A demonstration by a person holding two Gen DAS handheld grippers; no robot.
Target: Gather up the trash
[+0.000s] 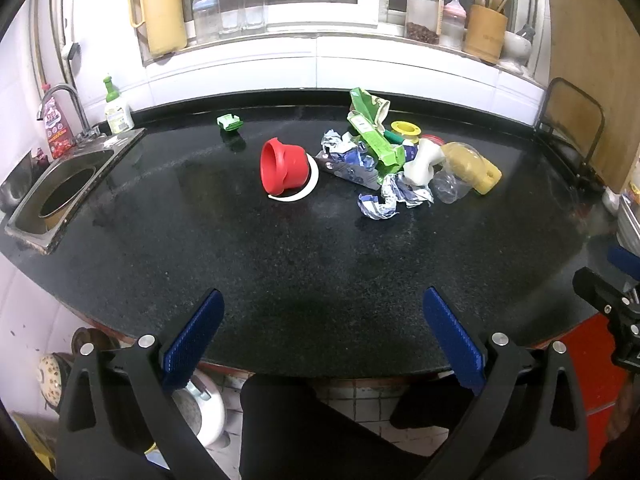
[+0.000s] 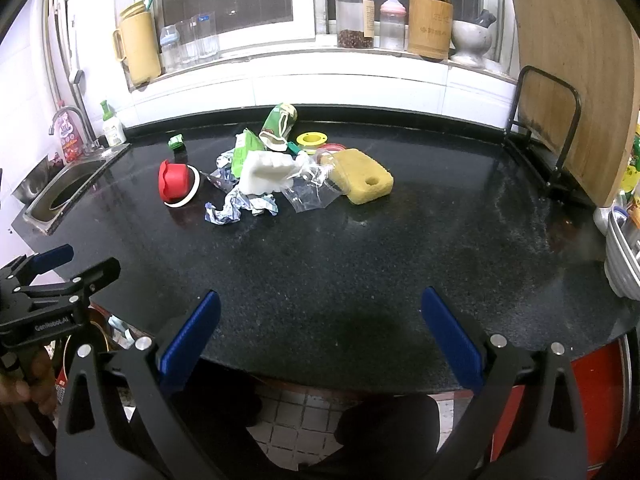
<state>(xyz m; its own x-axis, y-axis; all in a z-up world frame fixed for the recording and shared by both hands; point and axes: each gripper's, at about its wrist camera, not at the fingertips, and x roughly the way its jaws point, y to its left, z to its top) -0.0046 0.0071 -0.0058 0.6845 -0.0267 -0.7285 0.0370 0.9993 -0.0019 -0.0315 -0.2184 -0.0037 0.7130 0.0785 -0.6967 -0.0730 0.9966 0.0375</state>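
Observation:
A heap of trash lies at the back middle of the black counter [image 1: 280, 264]: a green carton [image 1: 370, 128], crumpled blue-white wrappers [image 1: 380, 206], a yellow sponge [image 2: 362, 176], white foam [image 2: 266, 172], a clear plastic bag [image 2: 310, 192] and a yellow tape roll [image 2: 312, 139]. A small red bucket [image 1: 282, 166] with a white handle lies on its side left of the heap. A small green piece [image 1: 229, 122] sits apart, farther left. My left gripper [image 1: 322, 332] and right gripper [image 2: 320, 334] hover open and empty over the counter's near edge, well short of the heap.
A steel sink [image 1: 64, 192] with a tap is at the counter's left end, bottles beside it. The windowsill holds jars, glasses and a utensil holder [image 2: 430, 28]. A cutting board [image 2: 576, 92] leans in a rack at right. Metal dishes [image 2: 624, 256] sit at far right.

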